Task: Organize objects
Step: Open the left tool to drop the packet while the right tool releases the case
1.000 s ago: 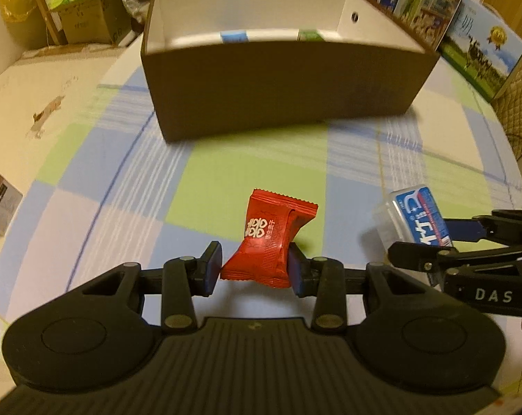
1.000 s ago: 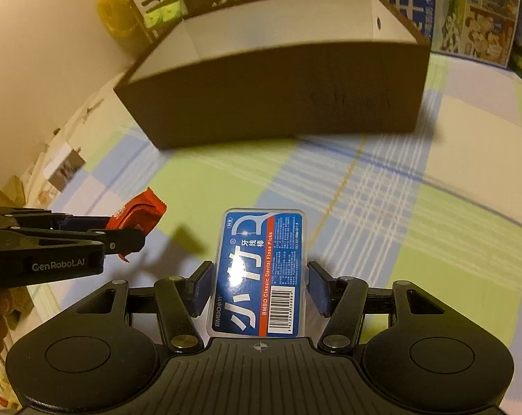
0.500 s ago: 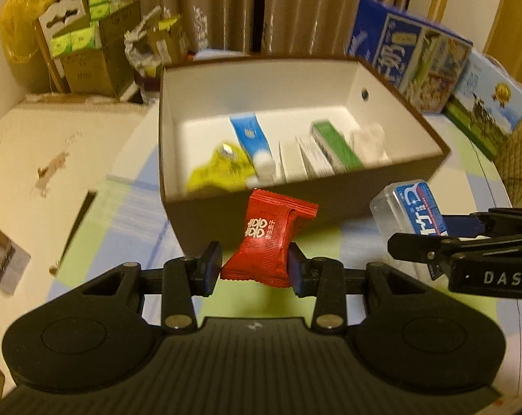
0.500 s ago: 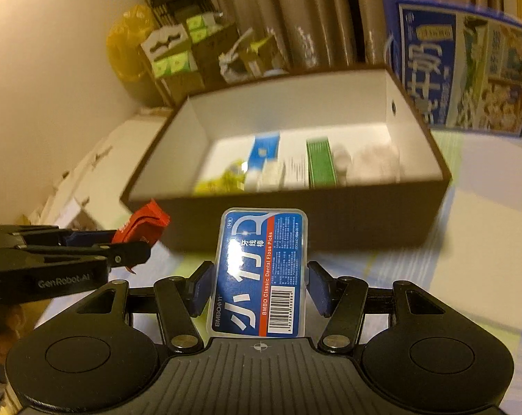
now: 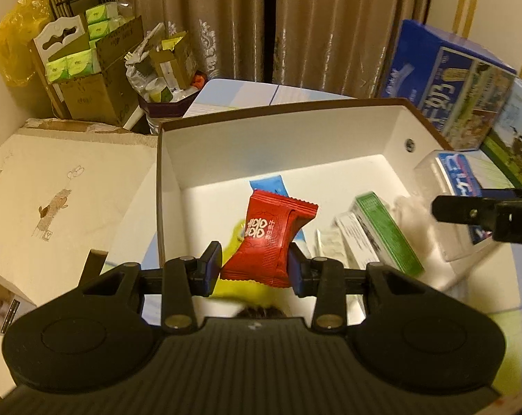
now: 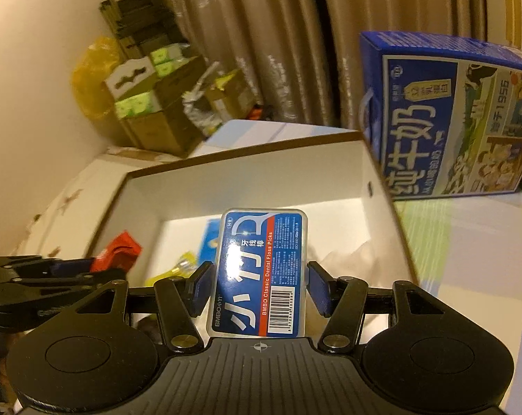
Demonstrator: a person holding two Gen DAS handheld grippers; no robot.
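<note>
Candy packet (image 5: 271, 238), red and crimped at its ends, sits pinched between the 2 pads of the left gripper (image 5: 255, 269), jaws pressed onto its lower sides, long axis running up and away from the jaws. Beside it, the right gripper (image 6: 259, 288) clamps a clear floss-pick case (image 6: 261, 269) with a blue label, jaws closed on its 2 long edges, the case standing lengthwise along the fingers. Both loads hang above the near part of the brown box (image 5: 364, 131), past its front wall as far as the views show, the candy toward the left half, the case toward the right.

Below lie a yellow wrapper (image 5: 238, 238), a blue tube (image 5: 267, 185), a green carton (image 5: 385, 231), a white carton (image 5: 354, 242) and something pale and crumpled (image 5: 413, 218) by the right wall. Bare white floor shows behind the tube, toward the back wall. Each gripper seems about equally placed to release, so the drop turns on straight-down clearance: the candy hangs over the yellow wrapper and tube, the case over the pale item. Farther off stand a blue milk carton (image 6: 444, 121) and curtains (image 5: 295, 24).
</note>
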